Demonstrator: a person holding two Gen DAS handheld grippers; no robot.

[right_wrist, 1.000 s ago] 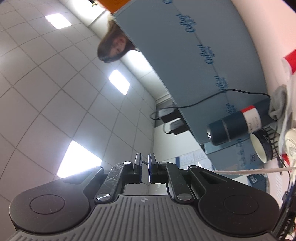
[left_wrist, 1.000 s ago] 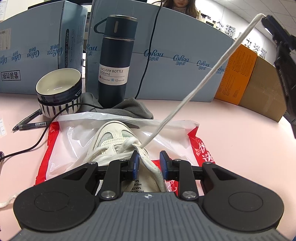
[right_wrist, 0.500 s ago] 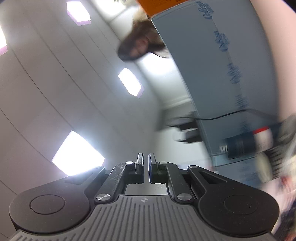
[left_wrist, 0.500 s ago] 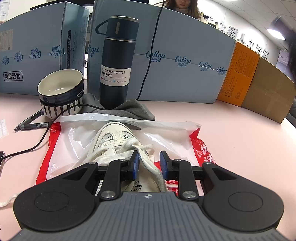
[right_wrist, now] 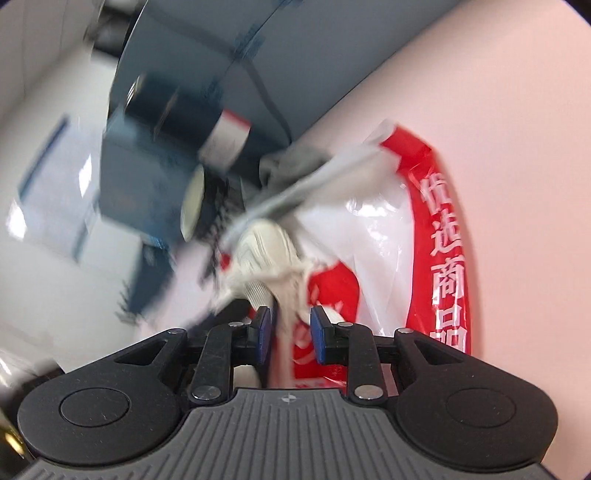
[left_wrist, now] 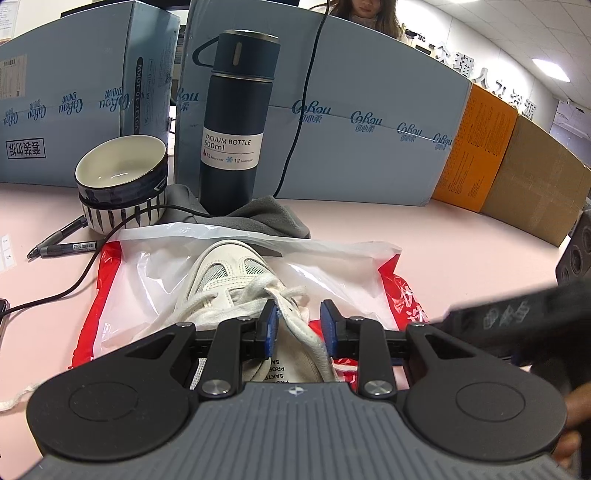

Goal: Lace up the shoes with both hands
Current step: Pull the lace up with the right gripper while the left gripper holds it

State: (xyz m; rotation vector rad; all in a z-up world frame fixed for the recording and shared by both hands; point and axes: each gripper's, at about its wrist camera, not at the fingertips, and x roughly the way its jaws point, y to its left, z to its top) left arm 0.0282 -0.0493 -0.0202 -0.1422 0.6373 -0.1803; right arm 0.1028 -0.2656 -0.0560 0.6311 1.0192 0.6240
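White sneaker (left_wrist: 236, 291) lies on a plastic bag (left_wrist: 332, 269) on the pink counter (left_wrist: 424, 236), its heel hidden behind the left tool (left_wrist: 298, 325). Both tools gape, holding nothing; the right tool (right_wrist: 290, 332) straddles a motion-blurred shoelace (right_wrist: 286, 295), bottle at 11 o'clock smeared.

An office: cardboard boxes (left_wrist: 369, 122) wall off a pink desk (left_wrist: 424, 236) (grid ceiling (left_wrist: 517, 26) overhead).

Right-wrist view motion-blurred; shoe (right_wrist: 258, 254) heel hidden behind left gripper (left_wrist: 298, 326).
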